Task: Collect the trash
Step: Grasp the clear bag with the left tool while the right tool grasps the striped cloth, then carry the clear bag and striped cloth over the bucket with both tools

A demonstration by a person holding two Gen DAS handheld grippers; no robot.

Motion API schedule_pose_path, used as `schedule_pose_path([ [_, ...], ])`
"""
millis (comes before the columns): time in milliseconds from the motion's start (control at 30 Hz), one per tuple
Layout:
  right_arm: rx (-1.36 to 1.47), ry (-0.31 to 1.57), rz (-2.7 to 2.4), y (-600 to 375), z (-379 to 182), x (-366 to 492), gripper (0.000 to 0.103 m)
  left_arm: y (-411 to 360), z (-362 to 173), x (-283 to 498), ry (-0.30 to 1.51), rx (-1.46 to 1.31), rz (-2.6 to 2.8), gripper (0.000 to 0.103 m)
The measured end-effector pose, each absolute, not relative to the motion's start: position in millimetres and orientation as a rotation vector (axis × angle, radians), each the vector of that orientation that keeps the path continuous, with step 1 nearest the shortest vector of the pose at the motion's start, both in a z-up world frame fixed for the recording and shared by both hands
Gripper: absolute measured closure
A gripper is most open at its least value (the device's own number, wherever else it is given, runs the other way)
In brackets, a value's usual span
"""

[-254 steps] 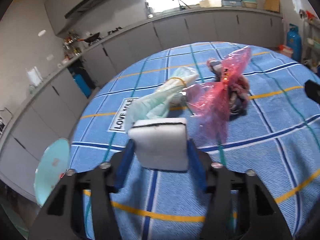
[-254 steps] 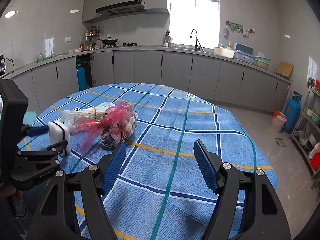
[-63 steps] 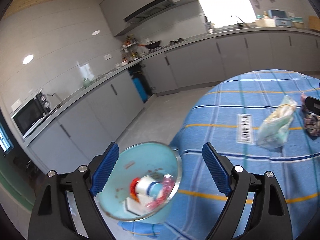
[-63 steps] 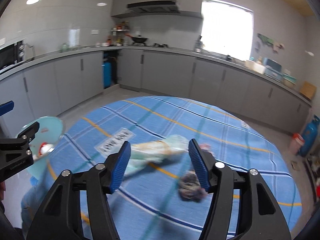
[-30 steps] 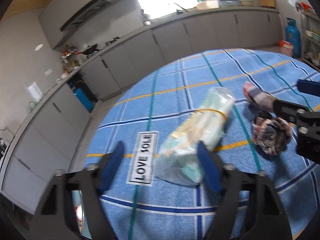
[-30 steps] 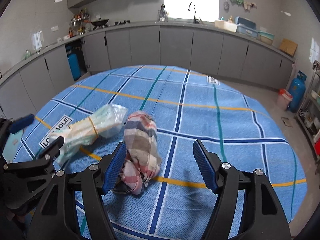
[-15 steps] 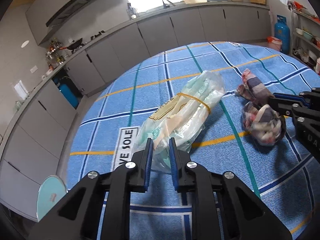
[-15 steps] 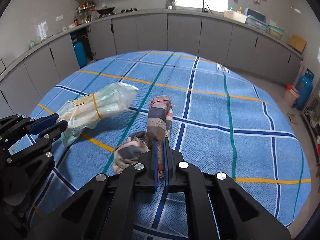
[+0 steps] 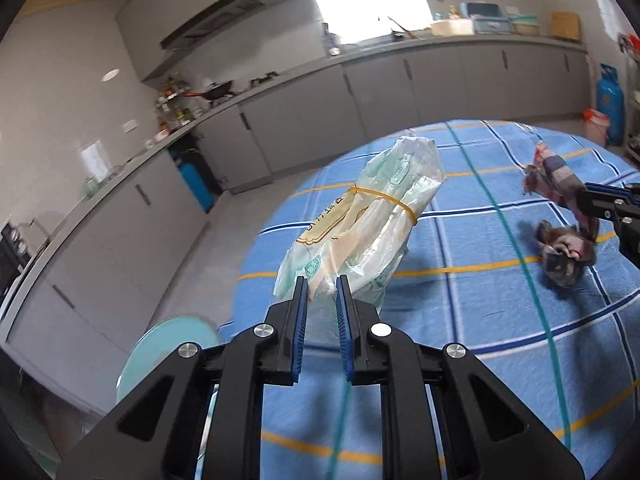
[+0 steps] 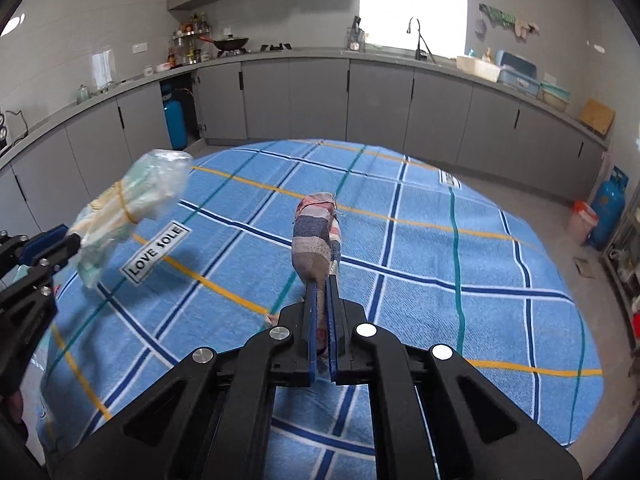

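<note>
My left gripper [image 9: 322, 292] is shut on the near end of a clear plastic bag [image 9: 368, 220] of pale green and cream stuff, bound by a yellow rubber band, and holds it off the blue checked tablecloth [image 9: 460, 320]. My right gripper [image 10: 320, 292] is shut on a striped plaid cloth [image 10: 316, 236], whose upper end sticks up from the jaws. In the left wrist view the plaid cloth [image 9: 560, 204] hangs from the right gripper [image 9: 588, 204] with its lower end on the table. In the right wrist view the plastic bag [image 10: 132, 200] and the left gripper [image 10: 70, 244] are at the left.
A round pale blue bin [image 9: 168, 348] stands on the floor by the table's near left edge. Grey kitchen cabinets [image 10: 360, 100] run behind the table. A "LOVE SOLE" label [image 10: 156, 254] lies on the cloth. A blue gas cylinder [image 10: 608, 208] stands at the right.
Both grippers, open a second ago, have closed on their items and risen. The bag has come up off the table and the plaid cloth has been pulled upward.
</note>
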State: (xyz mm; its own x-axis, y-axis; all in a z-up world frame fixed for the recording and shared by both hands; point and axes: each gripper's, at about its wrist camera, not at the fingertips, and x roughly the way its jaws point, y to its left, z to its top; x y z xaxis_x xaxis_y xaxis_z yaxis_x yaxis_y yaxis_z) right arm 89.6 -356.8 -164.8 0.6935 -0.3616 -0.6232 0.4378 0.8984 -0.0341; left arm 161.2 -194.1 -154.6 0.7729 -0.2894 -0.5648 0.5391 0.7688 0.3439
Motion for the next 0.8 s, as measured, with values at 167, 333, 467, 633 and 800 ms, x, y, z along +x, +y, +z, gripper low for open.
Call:
schedule_pose_path([
  [167,0.082,0.646,-0.424,-338.4,-151.6,90.8,0.098,-156.1,-144.3,159.9,0.497,0.486,-0.399,0.088],
  [333,0.042,0.632,-0.382,-312.9,-143.2,96.5,0.098,-120.0,-140.5,162.1,0.500,0.463,-0.331,0.088],
  [467,0.018,0.628,-0.344,-293.8,-140.5,102.4,0.098,-97.8,-140.1,164.5,0.509,0.447,-0.291,0.088],
  [633,-0.016,0.624,-0.296,-270.1,-137.9,112.7,0.098,-73.5,-135.6,168.0,0.509,0.427,-0.244,0.088],
  [800,-0.047,0.621,-0.267,-252.6,-136.1,120.9,0.098,-55.9,-130.2,167.5,0.501,0.409,-0.200,0.088],
])
